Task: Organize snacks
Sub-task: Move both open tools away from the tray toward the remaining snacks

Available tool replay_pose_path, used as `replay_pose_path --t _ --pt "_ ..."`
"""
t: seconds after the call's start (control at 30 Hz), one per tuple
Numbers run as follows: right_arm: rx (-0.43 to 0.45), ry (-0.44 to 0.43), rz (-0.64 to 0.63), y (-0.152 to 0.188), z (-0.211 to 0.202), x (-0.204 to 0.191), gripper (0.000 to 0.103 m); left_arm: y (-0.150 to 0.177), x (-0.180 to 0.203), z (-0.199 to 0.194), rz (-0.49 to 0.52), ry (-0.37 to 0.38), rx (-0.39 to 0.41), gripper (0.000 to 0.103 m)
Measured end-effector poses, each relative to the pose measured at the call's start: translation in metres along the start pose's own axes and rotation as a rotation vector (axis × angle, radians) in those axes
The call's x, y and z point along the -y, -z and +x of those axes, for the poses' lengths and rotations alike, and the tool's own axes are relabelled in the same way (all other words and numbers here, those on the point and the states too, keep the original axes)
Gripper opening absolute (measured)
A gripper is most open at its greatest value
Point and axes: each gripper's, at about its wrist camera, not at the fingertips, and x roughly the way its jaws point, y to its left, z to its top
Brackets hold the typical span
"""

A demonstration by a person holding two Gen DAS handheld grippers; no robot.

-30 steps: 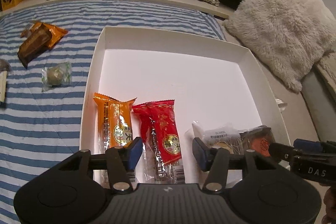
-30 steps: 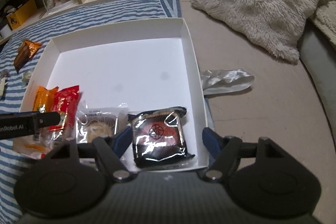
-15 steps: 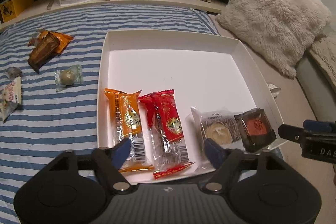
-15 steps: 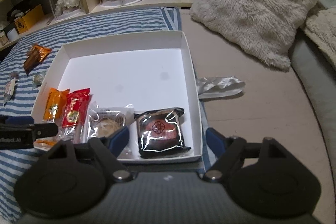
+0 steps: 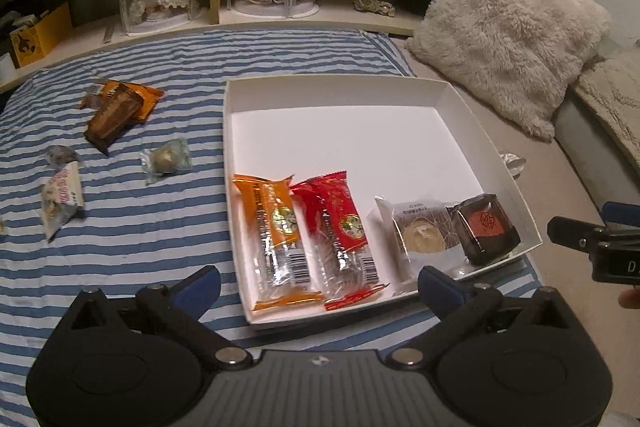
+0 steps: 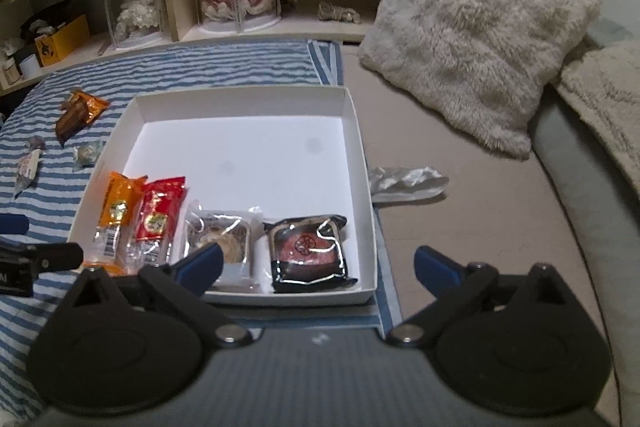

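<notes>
A: What's hard to make out?

B: The near ends of the orange packet (image 5: 276,235) and the red packet (image 5: 340,227) lie at the front wall of the white box (image 5: 344,93). In the right wrist view a blue fingertip (image 6: 200,263) covers part of the clear-wrapped pastry (image 5: 416,231). The printing on every wrapper is too small to read.

A: And the grippers?

B: The left gripper (image 5: 318,285) is spread wide with nothing between its fingers, held above the box's front edge. The right gripper (image 6: 316,265) is likewise wide apart and holds nothing, near the front right corner by the dark wrapped cake (image 6: 310,251).

A: Where are the loose snacks?

B: On the striped sheet (image 5: 120,235), left of the box: a brown packet (image 5: 114,119) lying over an orange wrapper (image 5: 144,99), a round sweet in clear wrap (image 5: 166,159), and a white packet (image 5: 62,199). A further item at the far left is cut off by the frame.

A: Open room?

B: The back half of the box floor is bare. A crumpled silver wrapper (image 6: 406,181) lies just right of the box, and the fluffy cushion (image 6: 480,27) sits well behind it.
</notes>
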Motion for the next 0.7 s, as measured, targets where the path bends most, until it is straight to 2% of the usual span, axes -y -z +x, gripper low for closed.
replay_pose_path --t 0.33,0.7 --pt "0.054 -0.027 -0.018 -0.007 -0.027 -0.022 0.103 0.0 -0.022 -0.036 0.006 -0.009 0.044 0.103" --pt "0.09 -0.118 -0.034 -0.024 -0.035 -0.066 0.103 -0.004 -0.079 -0.075 -0.046 -0.072 0.11 0.103"
